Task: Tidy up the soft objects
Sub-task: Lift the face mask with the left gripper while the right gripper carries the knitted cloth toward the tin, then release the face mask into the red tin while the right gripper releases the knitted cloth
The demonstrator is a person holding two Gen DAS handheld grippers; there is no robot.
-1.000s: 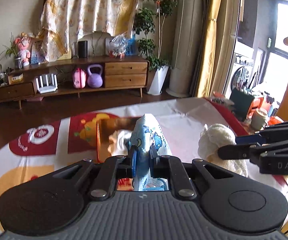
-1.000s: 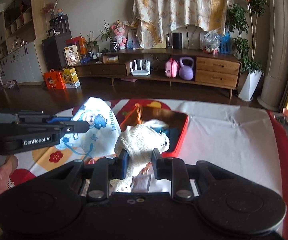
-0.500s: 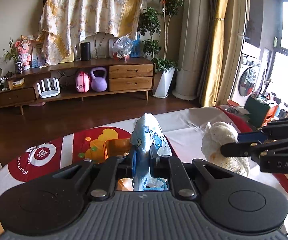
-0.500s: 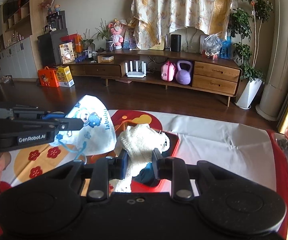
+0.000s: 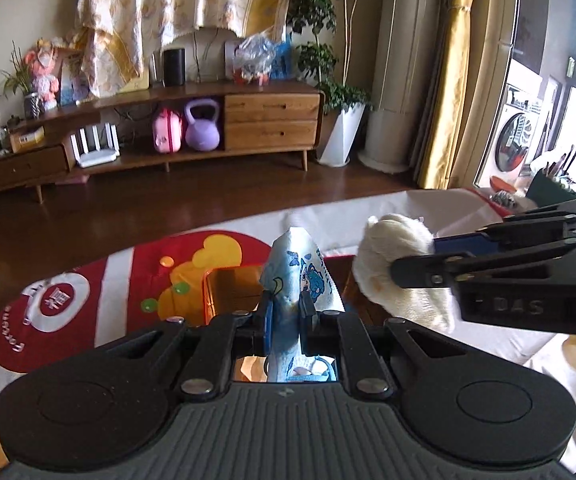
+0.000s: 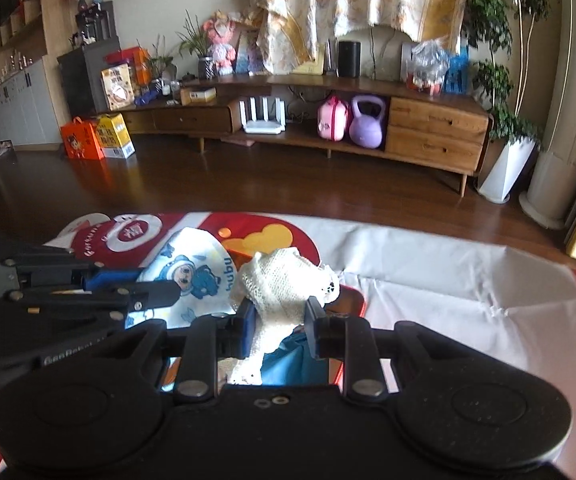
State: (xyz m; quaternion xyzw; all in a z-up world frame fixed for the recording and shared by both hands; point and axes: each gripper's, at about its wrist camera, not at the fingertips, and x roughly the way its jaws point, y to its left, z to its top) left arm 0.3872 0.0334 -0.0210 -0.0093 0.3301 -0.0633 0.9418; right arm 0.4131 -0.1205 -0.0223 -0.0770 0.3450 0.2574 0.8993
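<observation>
Left gripper (image 5: 286,314): my jaws are pinched nearly closed on the bib (image 5: 300,276); it also shows at the left edge of the right wrist view (image 6: 160,294).

Bib: white cloth with blue cartoon bears, standing up out of my left jaws in a folded peak, its lower end hanging behind the pads; in the right wrist view (image 6: 192,276) it spreads wide beside the knit cloth (image 6: 284,284).

Right gripper (image 6: 280,322): my jaws stand a little apart, clamped on the knit cloth; seen side-on from the left wrist view (image 5: 412,272), its fingers reach in from the right.

Knit cloth: cream, loosely bunched, rising above my right pads and trailing below them; from the left wrist view (image 5: 400,264) it is a rounded bundle just right of the bib, the two close together but whether touching I cannot tell.

Tray (image 6: 354,304): red-rimmed, shallow, lying on the table under both cloths; its orange-lit inner wall shows behind the bib in the left wrist view (image 5: 232,288).

Blue item (image 6: 292,364): lies in the tray directly below the knit cloth; what it is I cannot tell.

Table cover (image 6: 448,300): white with red and orange print, wrinkled at the right.

Cabinet (image 6: 368,120): low wooden unit along the far wall, well apart from the table.
</observation>
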